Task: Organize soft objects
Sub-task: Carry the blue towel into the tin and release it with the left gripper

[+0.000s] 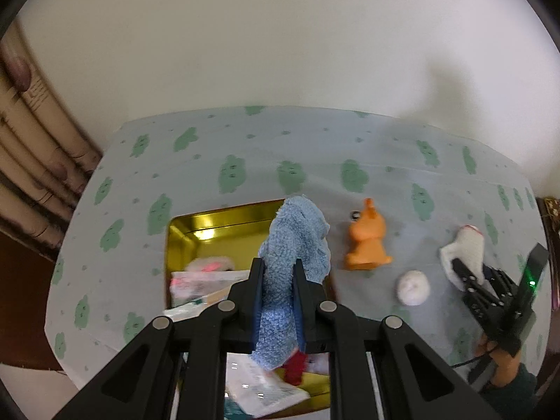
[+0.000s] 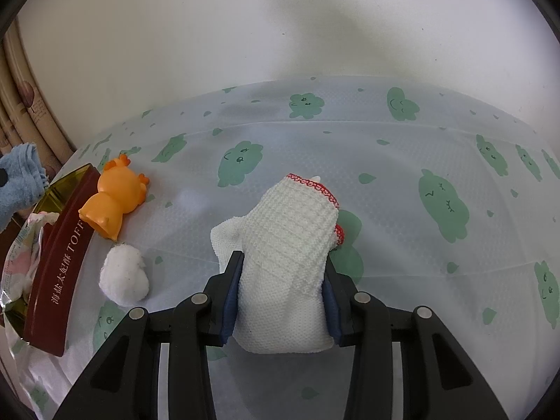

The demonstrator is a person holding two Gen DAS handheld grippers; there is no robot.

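My left gripper (image 1: 278, 269) is shut on a fluffy blue towel (image 1: 297, 241) and holds it over the gold-lined tin box (image 1: 210, 224). The towel also shows at the left edge of the right wrist view (image 2: 19, 178). My right gripper (image 2: 283, 262) is shut on a white knitted cloth with red trim (image 2: 290, 241), which rests on the table; it shows in the left wrist view too (image 1: 463, 248). An orange rubber duck (image 2: 113, 196) and a white cotton ball (image 2: 124, 274) lie on the tablecloth between box and cloth.
The dark red box (image 2: 57, 262) holds packets and paper wrappers (image 1: 196, 280). The tablecloth with green cloud prints (image 2: 350, 147) covers the table against a white wall. A curtain (image 1: 31, 133) hangs at the left.
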